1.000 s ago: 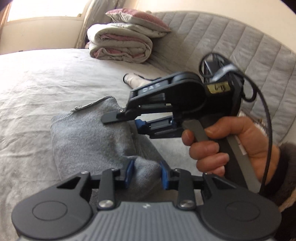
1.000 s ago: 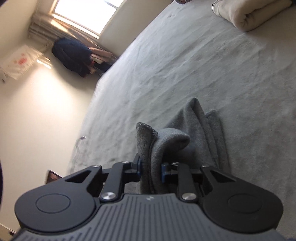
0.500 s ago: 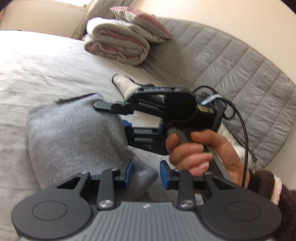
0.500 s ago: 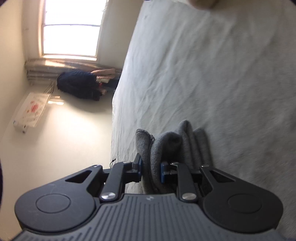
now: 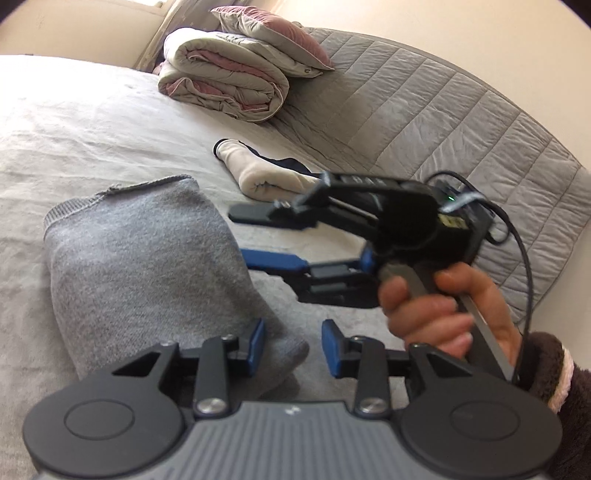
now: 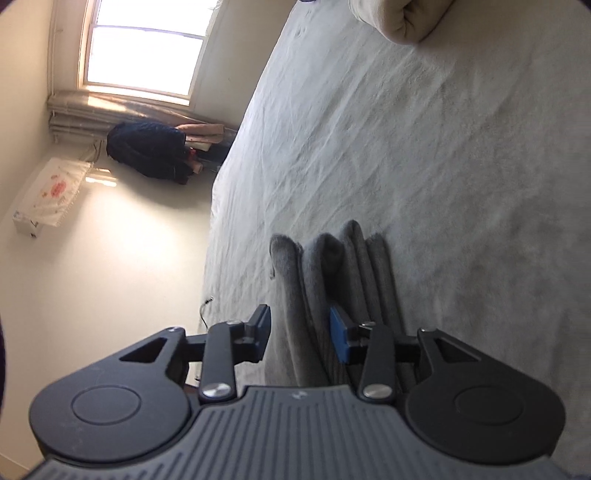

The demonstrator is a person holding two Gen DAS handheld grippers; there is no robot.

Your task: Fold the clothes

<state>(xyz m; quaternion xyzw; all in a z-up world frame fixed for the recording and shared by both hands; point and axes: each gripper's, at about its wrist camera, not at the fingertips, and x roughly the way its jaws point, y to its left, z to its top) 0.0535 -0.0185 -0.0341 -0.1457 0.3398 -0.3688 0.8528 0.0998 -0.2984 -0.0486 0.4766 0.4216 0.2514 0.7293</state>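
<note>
A grey knitted garment (image 5: 140,258) lies folded into a thick oblong on the bed (image 5: 74,122). My left gripper (image 5: 293,343) is at its near right corner. The jaws are opening; the corner reaches in beside the left pad and the right pad stands free. My right gripper (image 5: 236,234), held by a hand (image 5: 436,317), is at the garment's right edge, lying on its side. In the right wrist view the stacked folds of the garment (image 6: 332,266) run between the jaws of my right gripper (image 6: 301,328). These jaws are opening and the pads do not press the cloth.
A folded duvet (image 5: 225,85) with a pillow (image 5: 269,33) on it sits at the head of the bed. A quilted headboard (image 5: 424,118) rises behind. A rolled cream garment (image 5: 266,177) lies beyond the right gripper. Past the bed's far edge are a window (image 6: 140,48) and a dark coat (image 6: 147,151).
The right gripper has let go of the grey folds and drawn back to the garment's right edge. The left jaws have widened off the corner. The garment has settled flat.
</note>
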